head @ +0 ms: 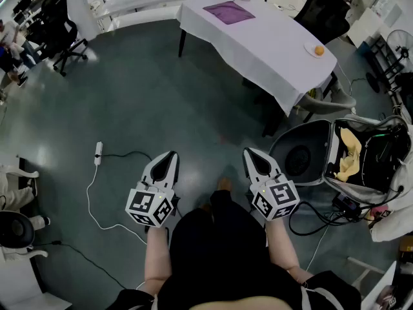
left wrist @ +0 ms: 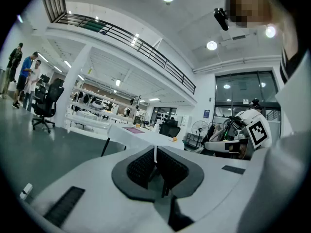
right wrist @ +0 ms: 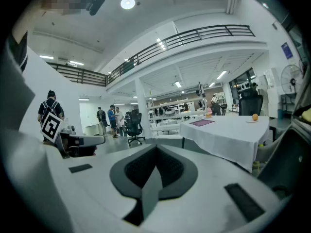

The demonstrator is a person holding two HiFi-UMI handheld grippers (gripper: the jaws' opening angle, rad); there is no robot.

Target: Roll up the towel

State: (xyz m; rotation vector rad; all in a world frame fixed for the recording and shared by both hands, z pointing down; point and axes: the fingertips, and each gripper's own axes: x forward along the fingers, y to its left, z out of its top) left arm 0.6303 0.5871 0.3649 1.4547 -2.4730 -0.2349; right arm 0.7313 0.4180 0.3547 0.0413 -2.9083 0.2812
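**Standing off from the counter, both grippers empty**

Towel: the flat purple fabric towel (head: 229, 11) lies spread out near the far end of the long white-clothed counter (head: 277, 57), well apart from us. A round orange fruit (head: 319, 50) on a small plate sits by the counter's near right corner.

Grippers: the left gripper (head: 170, 155) and right gripper (head: 249, 152) are held side by side in front of the body, over bare floor. Each gripper view shows its fingers closed together with nothing between them.

Judgement: the roll is not yet begun, and the step in hand is getting to the towel. We'd go to the long edge of the counter nearest the towel, so both grippers meet one hem squarely.

- Path: the white power strip (head: 98, 152) with its cord lies on the floor to our left. The open grey hard case (head: 303, 154) with black cables lies to our right. We'd pass between them.
- Grasp: the fingers should part before they come down, then pinch the hem at its two corners.
- Rolling: the cloth looks thin and limp, and the counter's white covering may drag along with it. We'd lift the hem lightly and turn both sides together to keep the roll straight.
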